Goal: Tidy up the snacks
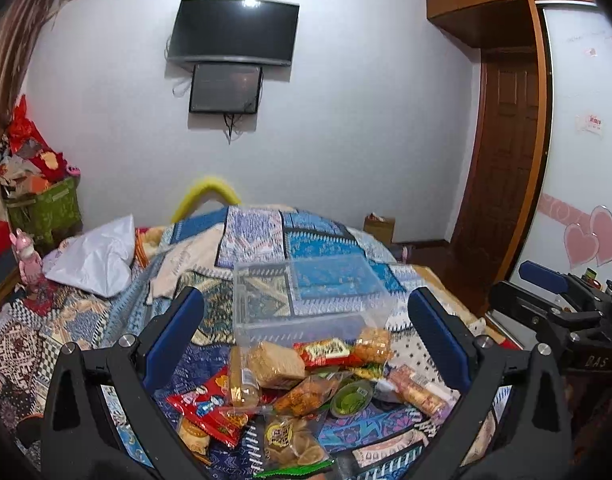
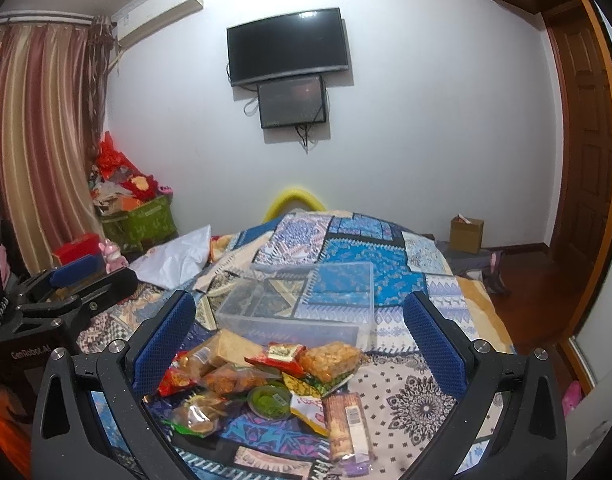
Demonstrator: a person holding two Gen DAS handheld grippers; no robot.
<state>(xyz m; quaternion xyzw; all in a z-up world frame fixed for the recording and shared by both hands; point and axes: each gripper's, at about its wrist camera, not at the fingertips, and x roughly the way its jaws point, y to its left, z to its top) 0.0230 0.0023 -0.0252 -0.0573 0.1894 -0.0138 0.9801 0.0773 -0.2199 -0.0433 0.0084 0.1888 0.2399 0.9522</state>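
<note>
Hovering both grippers over the snack pile [image 1: 306, 392], nothing grasped. Left gripper [image 1: 306, 332] is released, jaws spread wide, blue pads flanking the pile in the lower centre of the left wrist frame. Right gripper [image 2: 300, 340] is likewise spread and empty; its pads bracket the same pile in the lower centre of the right wrist frame.

The pile sits on the patterned bedspread [image 2: 405, 400], just in front of the clear plastic bin [image 1: 306, 300], which looks empty and lies beyond the snacks, toward frame centre. Nearest packets touch or almost touch the bin's front wall.

We judge the task not started: every snack is outside the bin.

Key relation: the wrapped biscuit bar [image 2: 345, 424] lies at the pile's right edge, apart from the clutter, long axis running roughly toward the bin, bottom to top of the frame. It sits lower centre-right in the right wrist view, closer to the right pad [image 2: 433, 344]. In the left wrist view the same bar [image 1: 419, 394] is far right, angled. So the right gripper is nearer and better aligned; its jaws would close across the bar's short width.

Risk: crinkly wrappers, overlapping packets may drag along.
</note>
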